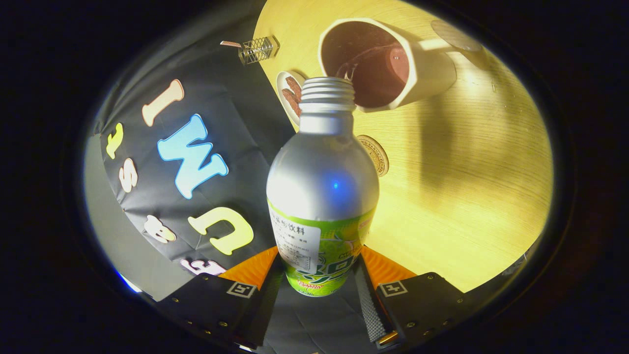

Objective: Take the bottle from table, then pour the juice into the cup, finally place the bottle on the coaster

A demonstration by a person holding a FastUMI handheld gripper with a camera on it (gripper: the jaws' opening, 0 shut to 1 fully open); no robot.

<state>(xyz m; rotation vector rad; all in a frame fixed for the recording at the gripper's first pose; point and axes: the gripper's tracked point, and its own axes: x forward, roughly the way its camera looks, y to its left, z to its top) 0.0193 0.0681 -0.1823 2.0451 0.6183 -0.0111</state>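
Silver aluminium fills the space between my fingers: the juice bottle (322, 196), uncapped, with bare metal shoulders, a threaded neck and a green label round its lower half. My gripper (319, 282) is clamped on it, both fingers (367, 290) pressing against the labelled part from left and right, their orange-backed pads flanking the body. The bottle's base sits near me and its open mouth points away, toward the cup.

Beyond the mouth lies the wooden table (467, 187), pale and grained, lit warm yellow. The whole scene is tilted, so the tabletop rises like a wall on my right and the black booth cloth takes the left. The white cup (432, 69), many-sided, with a handle on its far side, stands on the table just past the bottle's mouth; its dark opening faces me, and the inside looks reddish-brown and glossy. I cannot tell whether any juice is leaving the bottle. The rim of the mouth overlaps the cup's near edge as I see it.

Just right of the bottle's shoulder, a round tan coaster (376, 155) lies flat on the table, partly hidden behind the bottle. Left of the neck is a small white dish (286, 86) holding brown pieces, at the table's edge. Farther off, a small wire-mesh holder (258, 49) sits near that edge.
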